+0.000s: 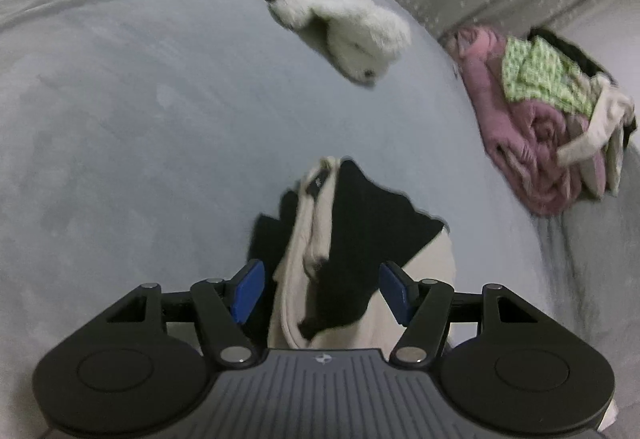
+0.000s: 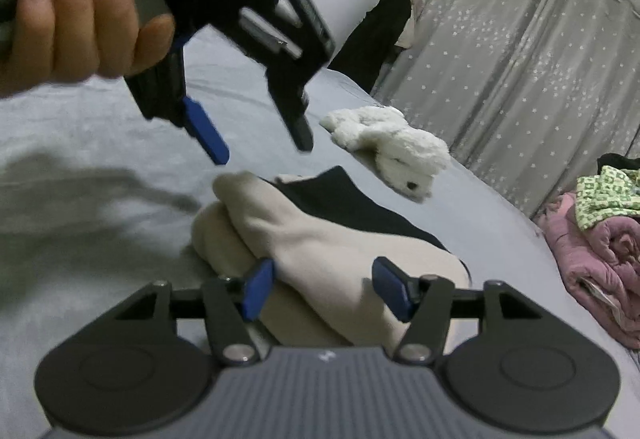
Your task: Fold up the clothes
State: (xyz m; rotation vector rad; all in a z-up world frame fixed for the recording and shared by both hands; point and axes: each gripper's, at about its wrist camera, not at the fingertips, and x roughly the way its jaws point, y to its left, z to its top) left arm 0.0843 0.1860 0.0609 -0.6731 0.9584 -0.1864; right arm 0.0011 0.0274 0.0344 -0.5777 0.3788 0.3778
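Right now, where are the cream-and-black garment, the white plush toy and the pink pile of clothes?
cream-and-black garment [image 2: 320,235]: right wrist view, on its cream upper fold.
white plush toy [image 1: 344,19]: left wrist view, on the middle of its furry body.
pink pile of clothes [image 1: 532,143]: left wrist view, on the rolled pink fabric.

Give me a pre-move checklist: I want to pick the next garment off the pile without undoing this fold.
1. Left hand-held gripper free of cloth: ok, open above the garment.
2. Right hand-held gripper released: ok, jaws apart, pads not pressing.
3. Folded garment holding shape: ok, bundled on the bed.
4. Plush toy clear of the garment: ok, apart.
5. Clothes pile visible: ok, at the bed's edge.
6. Pile's top item loose: cannot tell.
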